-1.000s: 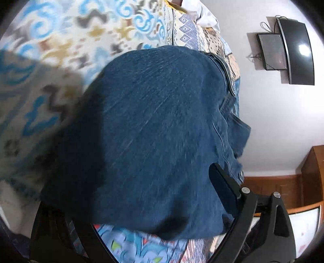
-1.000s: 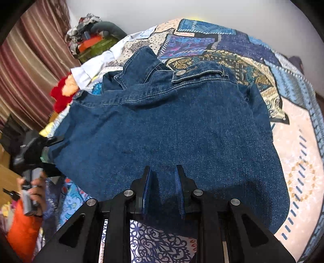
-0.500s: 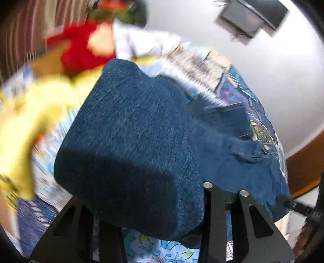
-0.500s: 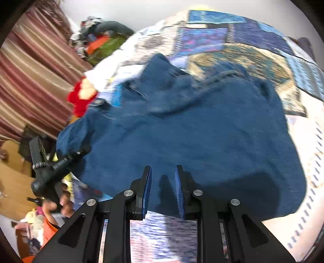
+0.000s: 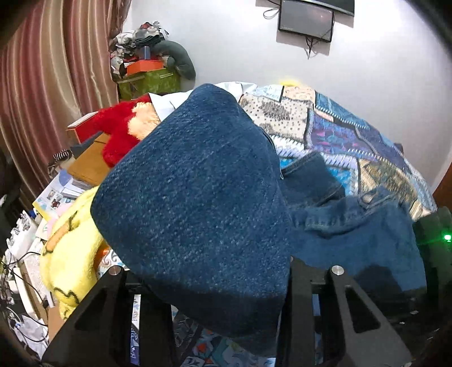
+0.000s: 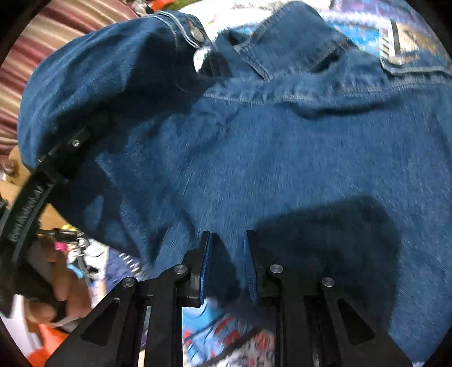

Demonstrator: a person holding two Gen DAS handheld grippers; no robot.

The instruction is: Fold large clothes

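Note:
A dark blue denim jacket (image 5: 197,183) lies on the patchwork bed cover (image 5: 353,135). In the left wrist view a thick fold of it rises over my left gripper (image 5: 209,271) and hides the fingertips. The jaws are closing, with the denim pinched between them. In the right wrist view the jacket (image 6: 282,141) fills the frame, collar and button at the top. My right gripper (image 6: 227,248) is shut on its near hem. The left gripper (image 6: 56,158) shows at the jacket's left edge, held by a person's hand (image 6: 65,296).
Beside the bed on the left lie a red plush toy (image 5: 118,132) and a yellow plush (image 5: 70,248). Behind them stand stacked boxes and clothes (image 5: 147,73) and a striped curtain (image 5: 42,84). A screen (image 5: 305,19) hangs on the white wall.
My left gripper went from wide open to closed on the jacket's edge, then rose and rolled with the fold. My right gripper carried the hem sideways, and the jacket has bunched up closer.

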